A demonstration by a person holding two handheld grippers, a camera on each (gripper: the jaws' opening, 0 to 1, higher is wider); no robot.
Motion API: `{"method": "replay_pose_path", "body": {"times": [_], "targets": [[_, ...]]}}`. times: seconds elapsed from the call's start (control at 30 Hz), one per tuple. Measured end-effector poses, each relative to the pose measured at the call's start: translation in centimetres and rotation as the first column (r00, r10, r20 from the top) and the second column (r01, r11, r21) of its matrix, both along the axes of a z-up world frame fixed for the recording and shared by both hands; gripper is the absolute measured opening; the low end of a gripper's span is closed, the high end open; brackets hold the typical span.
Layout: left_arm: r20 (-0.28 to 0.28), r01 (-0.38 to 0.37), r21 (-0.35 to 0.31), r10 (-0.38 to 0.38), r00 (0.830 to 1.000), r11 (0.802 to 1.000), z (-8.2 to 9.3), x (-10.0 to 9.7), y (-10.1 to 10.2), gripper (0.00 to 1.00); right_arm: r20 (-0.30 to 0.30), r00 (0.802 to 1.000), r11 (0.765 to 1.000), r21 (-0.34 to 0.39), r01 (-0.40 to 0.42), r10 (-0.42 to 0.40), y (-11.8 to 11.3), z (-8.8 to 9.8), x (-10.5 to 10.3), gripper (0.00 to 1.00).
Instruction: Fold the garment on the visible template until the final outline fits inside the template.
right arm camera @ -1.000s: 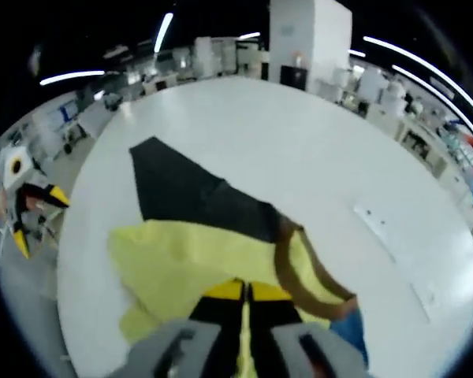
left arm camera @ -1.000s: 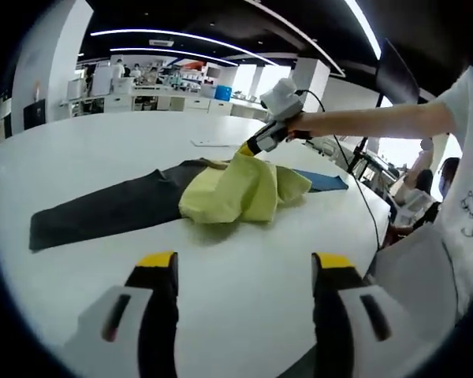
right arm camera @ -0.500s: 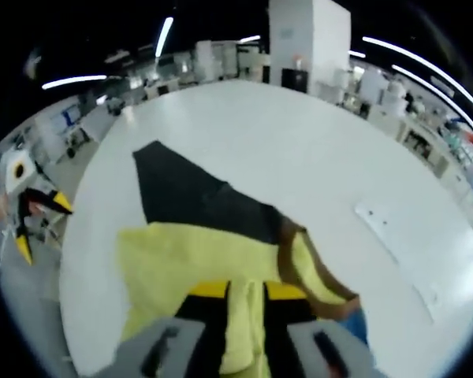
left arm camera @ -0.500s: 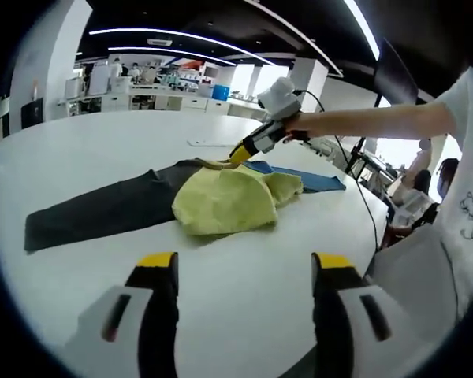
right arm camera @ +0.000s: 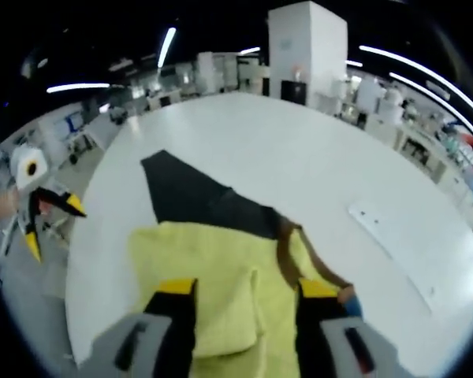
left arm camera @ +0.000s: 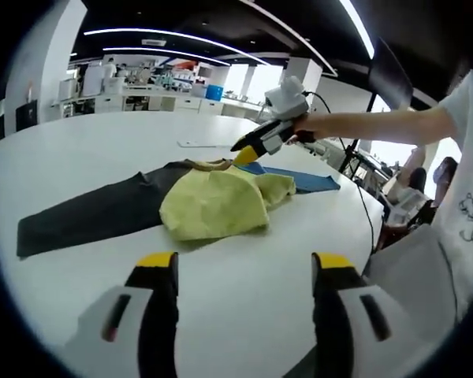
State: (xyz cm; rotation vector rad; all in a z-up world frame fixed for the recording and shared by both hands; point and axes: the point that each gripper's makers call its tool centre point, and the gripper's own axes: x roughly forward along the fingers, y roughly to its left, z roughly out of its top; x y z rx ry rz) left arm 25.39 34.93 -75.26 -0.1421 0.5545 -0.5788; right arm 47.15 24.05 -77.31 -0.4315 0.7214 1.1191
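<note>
Lying bunched on the white table (left arm camera: 79,150), the yellow T-shirt (left arm camera: 217,203) rests across a dark template (left arm camera: 87,216) in the left gripper view, with a blue strip (left arm camera: 303,181) behind it. The left gripper (left arm camera: 244,272) hangs low over bare table, jaws spread apart, holding nothing. The right gripper (left arm camera: 244,153) hovers just above the shirt's far edge.

In the right gripper view, the right gripper (right arm camera: 240,295) stands wide open above the yellow T-shirt (right arm camera: 213,276), whose brown collar (right arm camera: 288,252) lies against the dark template (right arm camera: 193,197). The left gripper (right arm camera: 51,220) sits off at the table's edge.
</note>
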Motion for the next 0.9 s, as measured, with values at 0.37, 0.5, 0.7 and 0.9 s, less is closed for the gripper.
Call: {"method": "replay_pose_path", "body": {"times": [0.37,0.5,0.7,0.9], "targets": [[-0.008,0.069,-0.008,-0.069,0.998,0.998,-0.3,1.0,-3.3,0.66,0.007,1.000,1.000,0.017,0.001,-0.001,-3.1,0.3,-3.3,0.62],[-0.013,0.095,-0.011,-0.095,0.995,0.995,-0.5,1.4,-4.5,0.65,0.012,1.000,0.999,0.041,0.026,-0.027,-4.2,0.7,-4.0,0.62],[-0.039,0.128,-0.037,-0.129,0.991,0.991,-1.5,2.7,-6.6,0.63,0.009,0.998,0.996,0.064,0.057,-0.057,-6.2,0.9,-4.7,0.61],[-0.075,0.153,-0.068,-0.158,0.985,0.986,-2.9,3.6,-8.8,0.60,0.003,0.995,0.993,0.065,0.097,-0.097,-8.6,0.8,-5.3,0.60]]}}
